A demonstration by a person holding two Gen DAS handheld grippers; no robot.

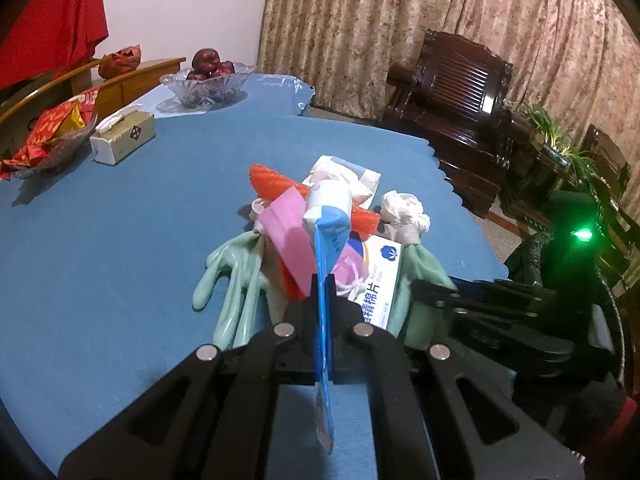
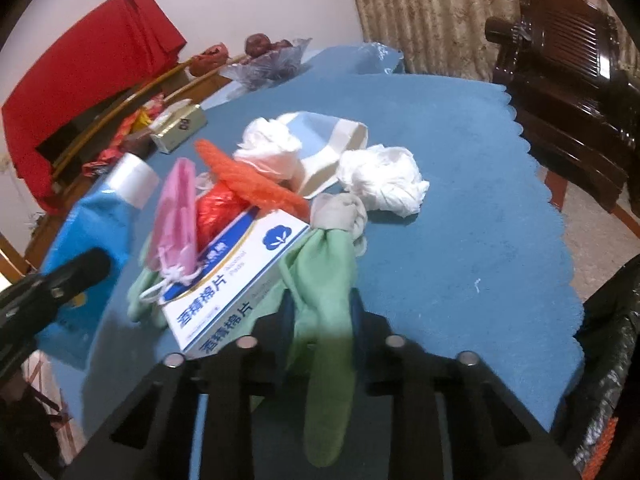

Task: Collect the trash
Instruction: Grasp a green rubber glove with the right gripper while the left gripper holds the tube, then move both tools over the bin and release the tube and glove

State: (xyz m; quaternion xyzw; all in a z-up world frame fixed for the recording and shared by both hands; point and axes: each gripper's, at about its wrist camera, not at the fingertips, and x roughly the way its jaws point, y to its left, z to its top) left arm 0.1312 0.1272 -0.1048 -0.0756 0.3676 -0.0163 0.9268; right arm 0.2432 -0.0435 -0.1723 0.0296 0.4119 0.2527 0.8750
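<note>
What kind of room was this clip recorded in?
Most likely a home living or dining room: a table under a blue cloth, heavy patterned curtains, a carved dark wooden armchair and a glass bowl of fruit.

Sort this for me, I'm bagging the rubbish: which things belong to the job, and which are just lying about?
Rubbish: blue tube, green glove, pink mask, white box, crumpled tissue, orange net.
Lying about: tissue box, fruit bowl, armchair.

A blue cloth point(image 2: 460, 160) with a scalloped edge covers the surface. On it lie a pale green glove point(image 2: 324, 276), a pink mask point(image 2: 176, 208), orange netting point(image 2: 248, 180), white crumpled tissue point(image 2: 380, 180) and a blue-and-white tube point(image 1: 326, 216).
</note>
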